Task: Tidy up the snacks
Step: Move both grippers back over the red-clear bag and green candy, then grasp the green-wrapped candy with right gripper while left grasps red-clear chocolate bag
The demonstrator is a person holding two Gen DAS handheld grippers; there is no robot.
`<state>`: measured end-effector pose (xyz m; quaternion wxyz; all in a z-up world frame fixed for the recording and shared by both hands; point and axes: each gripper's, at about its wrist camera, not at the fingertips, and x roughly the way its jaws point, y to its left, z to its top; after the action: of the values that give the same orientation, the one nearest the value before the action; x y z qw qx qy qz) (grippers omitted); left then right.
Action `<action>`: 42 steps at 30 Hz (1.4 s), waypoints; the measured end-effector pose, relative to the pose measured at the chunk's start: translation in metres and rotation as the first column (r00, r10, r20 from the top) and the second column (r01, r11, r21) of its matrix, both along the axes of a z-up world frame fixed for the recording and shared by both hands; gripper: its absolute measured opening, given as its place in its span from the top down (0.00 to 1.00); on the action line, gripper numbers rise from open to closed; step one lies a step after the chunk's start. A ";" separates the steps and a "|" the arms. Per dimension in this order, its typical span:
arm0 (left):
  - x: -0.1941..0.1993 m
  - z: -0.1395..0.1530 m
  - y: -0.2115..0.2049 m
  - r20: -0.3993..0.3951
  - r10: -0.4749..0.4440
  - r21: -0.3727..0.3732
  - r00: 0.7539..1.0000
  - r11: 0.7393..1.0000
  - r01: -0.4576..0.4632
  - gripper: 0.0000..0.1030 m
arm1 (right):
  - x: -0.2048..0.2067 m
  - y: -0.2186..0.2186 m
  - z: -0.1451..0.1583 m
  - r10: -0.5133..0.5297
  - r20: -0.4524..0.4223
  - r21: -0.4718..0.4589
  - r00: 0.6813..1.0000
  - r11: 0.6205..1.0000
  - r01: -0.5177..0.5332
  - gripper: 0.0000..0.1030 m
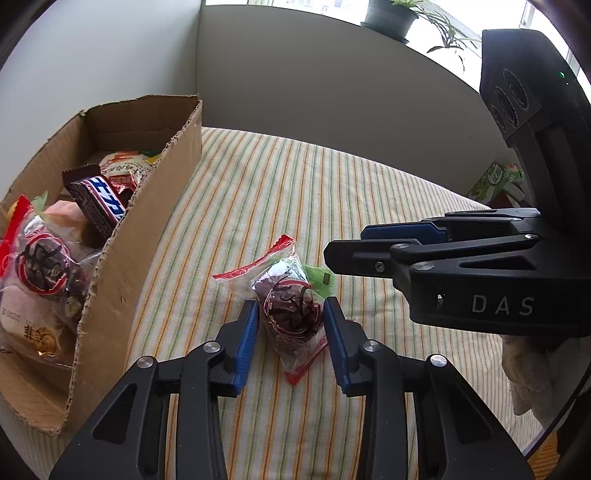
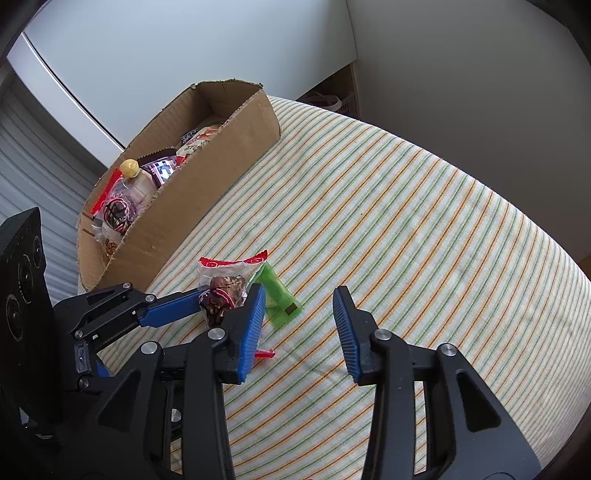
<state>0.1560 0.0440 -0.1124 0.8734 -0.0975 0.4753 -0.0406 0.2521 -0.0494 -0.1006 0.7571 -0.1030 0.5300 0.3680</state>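
Note:
A clear snack packet with red ends and dark filling (image 1: 291, 306) lies on the striped cloth, between the fingers of my left gripper (image 1: 291, 332). The blue pads stand on either side of it with small gaps, so the gripper is open around it. The packet also shows in the right wrist view (image 2: 221, 288). A green packet (image 2: 279, 295) lies beside it, partly under it (image 1: 317, 278). My right gripper (image 2: 299, 328) is open and empty, hovering just right of the green packet. The cardboard box (image 1: 147, 236) at the left holds several snacks.
The box also shows in the right wrist view (image 2: 207, 199), upper left. A striped cloth (image 2: 424, 240) covers the surface. A green box (image 1: 495, 181) sits at the far right edge. Potted plants (image 1: 391, 14) stand on the sill behind the wall.

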 end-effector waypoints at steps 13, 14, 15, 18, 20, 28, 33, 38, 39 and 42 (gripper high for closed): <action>-0.018 0.003 0.014 0.004 0.027 -0.010 1.000 1.000 -0.027 0.69 | -0.005 0.023 -0.016 0.080 -0.013 -0.045 0.997 0.996 -0.081 0.62; -0.020 0.003 0.016 0.003 0.028 -0.012 1.000 1.000 -0.028 0.69 | -0.005 0.025 -0.017 0.087 -0.013 -0.054 0.996 0.995 -0.088 0.62; -0.022 0.003 0.018 0.002 0.030 -0.016 1.000 0.999 -0.030 0.69 | -0.005 0.028 -0.019 0.094 -0.011 -0.063 0.996 0.994 -0.094 0.62; -0.027 0.004 0.020 0.000 0.025 -0.021 1.000 0.999 -0.025 0.70 | -0.008 0.035 -0.024 0.114 -0.004 -0.085 0.994 0.990 -0.113 0.62; -0.029 0.005 0.020 -0.002 0.017 -0.018 1.000 1.000 -0.017 0.70 | -0.010 0.040 -0.025 0.132 0.019 -0.107 0.991 0.986 -0.130 0.62; -0.040 0.007 0.022 -0.007 -0.009 -0.018 1.000 1.000 0.009 0.71 | -0.017 0.059 -0.027 0.180 0.073 -0.190 0.981 0.968 -0.164 0.69; -0.045 0.007 0.026 -0.008 -0.001 -0.043 1.000 0.999 0.001 0.71 | -0.029 0.068 -0.028 0.182 0.117 -0.226 0.976 0.962 -0.153 0.76; -0.041 0.008 0.022 -0.004 -0.013 -0.044 1.000 0.999 0.012 0.72 | -0.033 0.055 -0.025 0.162 0.117 -0.218 0.980 0.967 -0.134 0.77; -0.040 0.008 0.021 -0.003 -0.014 -0.045 1.000 0.999 0.014 0.72 | -0.034 0.051 -0.023 0.155 0.122 -0.218 0.980 0.968 -0.126 0.77; -0.039 0.007 0.018 -0.001 -0.023 -0.051 1.000 0.998 0.023 0.72 | -0.037 0.041 -0.017 0.128 0.125 -0.201 0.984 0.974 -0.102 0.77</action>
<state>0.1170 0.0622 -0.1057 0.8699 -0.1143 0.4757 -0.0626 0.2155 -0.0087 -0.1179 0.7553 -0.2319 0.5033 0.3500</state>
